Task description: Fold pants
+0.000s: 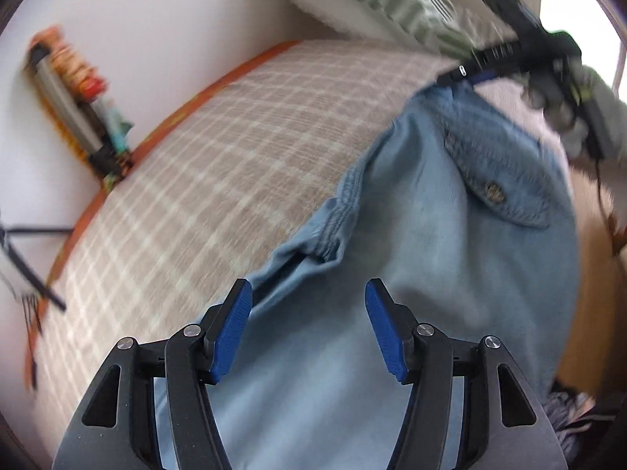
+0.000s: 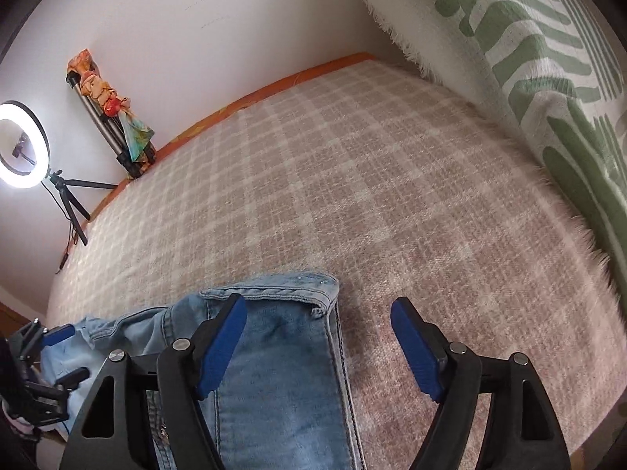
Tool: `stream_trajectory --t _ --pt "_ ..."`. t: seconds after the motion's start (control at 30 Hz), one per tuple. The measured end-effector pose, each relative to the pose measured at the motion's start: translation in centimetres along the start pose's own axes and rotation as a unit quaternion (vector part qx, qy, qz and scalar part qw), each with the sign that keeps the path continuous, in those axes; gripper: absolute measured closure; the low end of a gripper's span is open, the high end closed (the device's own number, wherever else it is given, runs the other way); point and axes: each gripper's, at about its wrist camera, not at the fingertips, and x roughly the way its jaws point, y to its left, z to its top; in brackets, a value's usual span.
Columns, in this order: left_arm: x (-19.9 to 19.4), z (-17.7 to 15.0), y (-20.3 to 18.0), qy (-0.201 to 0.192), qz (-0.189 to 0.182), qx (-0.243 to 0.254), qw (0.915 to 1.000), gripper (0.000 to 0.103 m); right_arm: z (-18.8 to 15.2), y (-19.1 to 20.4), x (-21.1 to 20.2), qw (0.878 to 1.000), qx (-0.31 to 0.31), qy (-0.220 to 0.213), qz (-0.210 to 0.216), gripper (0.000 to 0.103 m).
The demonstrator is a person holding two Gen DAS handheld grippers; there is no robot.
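Observation:
Light blue denim pants point(image 1: 431, 235) lie on a checked beige blanket point(image 1: 219, 164) on a bed. In the left wrist view a back pocket flap with a button point(image 1: 493, 192) shows on them. My left gripper point(image 1: 307, 301) is open and empty, just above the pants near the waistband edge. My right gripper point(image 2: 319, 321) is open and empty over the pants' corner point(image 2: 282, 337), its left finger above the denim, its right finger above the blanket point(image 2: 352, 180). The right gripper also shows blurred at the far end of the pants in the left wrist view point(image 1: 466, 70).
A green-patterned white pillow point(image 2: 529, 58) lies at the bed's right side. A ring light on a tripod point(image 2: 19, 145) and a folded tripod with a colourful cloth point(image 2: 113, 117) stand against the white wall. The bed's orange edge point(image 2: 274, 82) runs along the wall.

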Motion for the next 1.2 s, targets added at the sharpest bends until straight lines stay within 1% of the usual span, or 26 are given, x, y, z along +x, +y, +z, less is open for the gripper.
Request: stream_trajectory --t 0.07,0.1,0.13,0.17,0.2,0.23,0.27,0.3,0.33,0.37,0.43,0.47,0.5,0.53,0.57,0.6,0.63,0.73,0.8,0.87,0.93,0.97,1.0,1.07,1.13,1.2 --pt "1.4 0.3 -0.1 0.01 0.002 0.008 0.9999 0.044 0.0 0.1 0.6 1.0 0.0 0.006 0.013 0.036" --pt "1.7 0.5 0.0 0.01 0.001 0.006 0.9999 0.044 -0.1 0.3 0.8 1.0 -0.001 0.009 0.017 0.044" --pt "2.1 0.6 0.2 0.01 0.0 0.002 1.0 0.044 -0.2 0.6 1.1 1.0 -0.004 0.012 0.022 0.057" --pt "2.2 0.7 0.4 0.007 -0.003 -0.003 1.0 0.055 -0.3 0.8 1.2 1.0 -0.007 0.014 0.027 0.063" --pt "2.4 0.8 0.7 0.002 -0.005 -0.007 1.0 0.066 -0.5 1.1 1.3 0.999 -0.008 0.016 0.031 0.073" --pt "2.6 0.8 1.3 0.006 -0.005 -0.018 0.9998 0.089 -0.6 1.3 1.3 0.999 -0.01 0.015 0.03 0.084" --pt "2.9 0.8 2.1 0.01 -0.006 -0.033 0.9994 0.097 -0.7 1.7 1.2 0.999 -0.017 0.012 0.029 0.091" --pt "3.0 1.0 2.4 0.01 -0.012 -0.042 0.999 0.097 -0.8 2.1 0.9 0.999 -0.023 0.01 0.025 0.099" --pt "3.0 1.0 3.2 0.006 -0.024 -0.056 0.9981 0.099 -0.8 2.5 0.4 0.999 -0.028 0.001 0.022 0.1" --pt "2.8 1.0 3.7 0.001 -0.03 -0.063 0.9976 0.1 -0.8 2.9 -0.2 0.999 -0.033 -0.009 0.023 0.1" --pt "2.7 1.2 4.1 -0.009 -0.023 -0.062 0.9978 0.1 -0.3 3.8 -2.0 0.998 -0.046 -0.036 0.028 0.101" --pt "2.8 1.3 4.2 -0.011 -0.017 -0.058 0.9981 0.101 0.1 4.3 -2.8 0.997 -0.052 -0.047 0.029 0.102" --pt "3.2 1.5 4.5 -0.009 -0.002 -0.059 0.9982 0.101 0.4 4.6 -3.2 0.997 -0.057 -0.054 0.026 0.102" --pt "3.7 1.7 5.0 -0.005 0.011 -0.071 0.9974 0.101 0.8 4.9 -3.8 0.996 -0.065 -0.064 0.017 0.102" --pt "4.4 1.9 5.6 -0.001 0.013 -0.084 0.9964 0.101 1.1 5.0 -3.9 0.995 -0.068 -0.07 0.006 0.102" --pt "5.0 1.8 5.9 0.005 0.019 -0.092 0.9956 0.101 1.2 5.0 -3.6 0.995 -0.073 -0.068 -0.01 0.102" --pt "5.7 1.8 6.4 0.011 0.026 -0.102 0.9944 0.101 1.2 4.8 -2.8 0.995 -0.075 -0.056 -0.025 0.102" --pt "5.8 1.6 7.1 0.009 0.035 -0.115 0.9927 0.101 0.2 3.9 0.0 0.995 -0.078 -0.019 -0.057 0.102" --pt "4.9 1.3 7.8 0.003 0.035 -0.127 0.9913 0.101 -0.5 3.3 0.9 0.995 -0.077 -0.008 -0.062 0.102" --pt "3.2 1.0 9.0 -0.007 0.039 -0.144 0.9888 0.1 -0.7 2.7 1.3 0.996 -0.073 0.002 -0.059 0.1" --pt "0.9 0.4 10.3 -0.022 0.029 -0.167 0.9853 0.099 -0.5 3.0 0.9 0.994 -0.081 0.002 -0.078 0.079" --pt "-0.4 0.0 10.9 -0.027 0.027 -0.174 0.9839 0.093 -0.4 3.2 0.6 0.993 -0.086 0.003 -0.081 0.073" --pt "-1.8 -0.4 11.3 -0.035 0.028 -0.18 0.9826 0.091 -0.3 3.6 0.2 0.992 -0.093 -0.001 -0.089 0.062" --pt "-4.8 -1.6 12.1 -0.054 0.03 -0.194 0.9791 0.085 -0.3 5.4 -1.3 0.984 -0.131 -0.031 -0.118 0.057" --pt "-7.7 -3.1 12.5 -0.067 0.035 -0.204 0.9761 0.083 -0.2 6.6 -2.2 0.98 -0.149 -0.045 -0.124 0.05" --pt "-10.0 -4.5 12.7 -0.07 0.041 -0.21 0.9744 0.077 0.1 7.9 -3.1 0.977 -0.157 -0.059 -0.129 0.049"
